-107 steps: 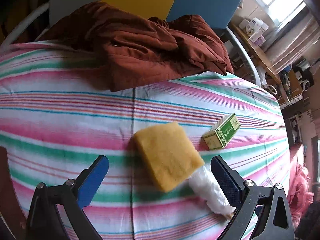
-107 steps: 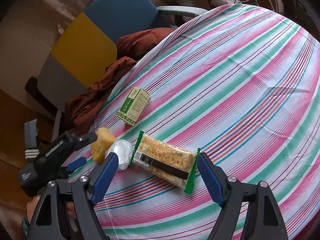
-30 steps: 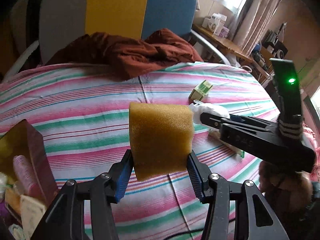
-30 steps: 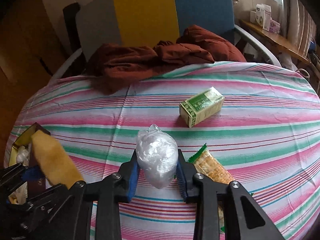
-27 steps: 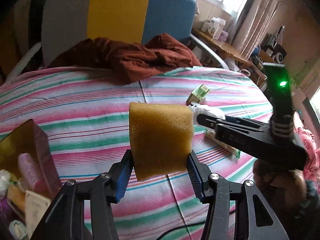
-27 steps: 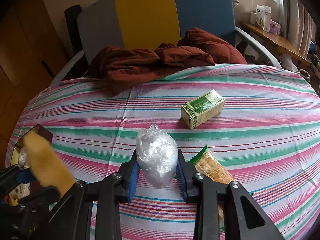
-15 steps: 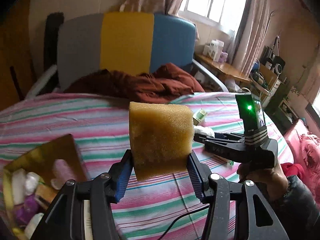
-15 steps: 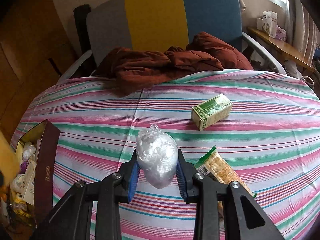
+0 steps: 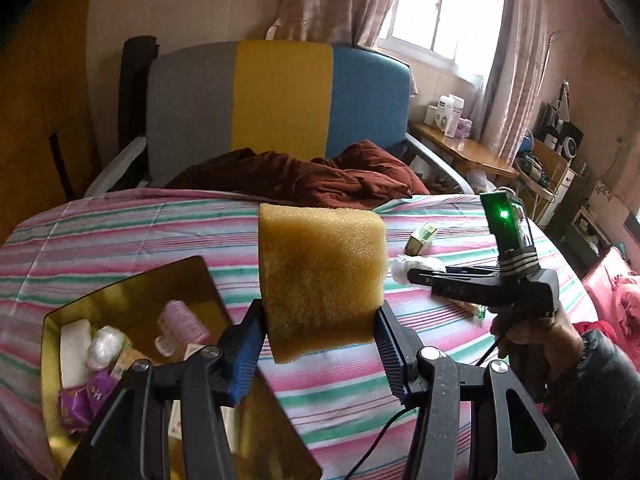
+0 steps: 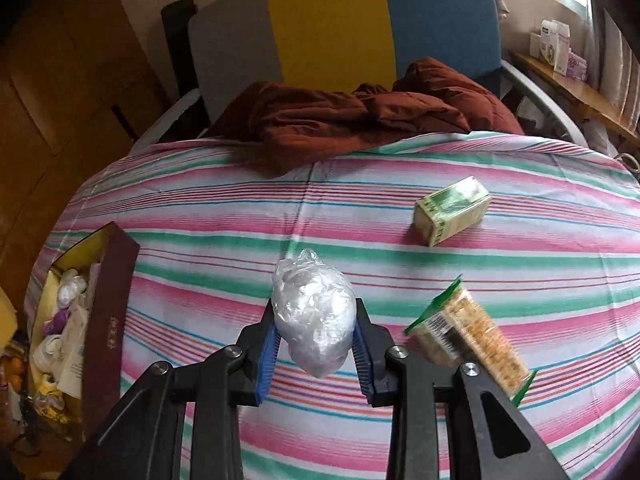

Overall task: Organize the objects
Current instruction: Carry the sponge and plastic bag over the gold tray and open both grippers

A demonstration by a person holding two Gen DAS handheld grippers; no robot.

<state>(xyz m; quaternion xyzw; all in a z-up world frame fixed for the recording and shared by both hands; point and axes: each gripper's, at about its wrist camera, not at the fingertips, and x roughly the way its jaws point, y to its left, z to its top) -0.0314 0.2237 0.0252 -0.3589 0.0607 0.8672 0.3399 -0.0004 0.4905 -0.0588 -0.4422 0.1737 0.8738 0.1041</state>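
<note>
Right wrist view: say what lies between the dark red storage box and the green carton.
Only bare striped cloth between the box and carton.

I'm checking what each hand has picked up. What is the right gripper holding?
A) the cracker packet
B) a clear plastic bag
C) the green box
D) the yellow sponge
B: the right gripper is shut on the crumpled plastic bag, while the sponge is in the left gripper and the green box and cracker packet lie on the striped cloth.
</note>
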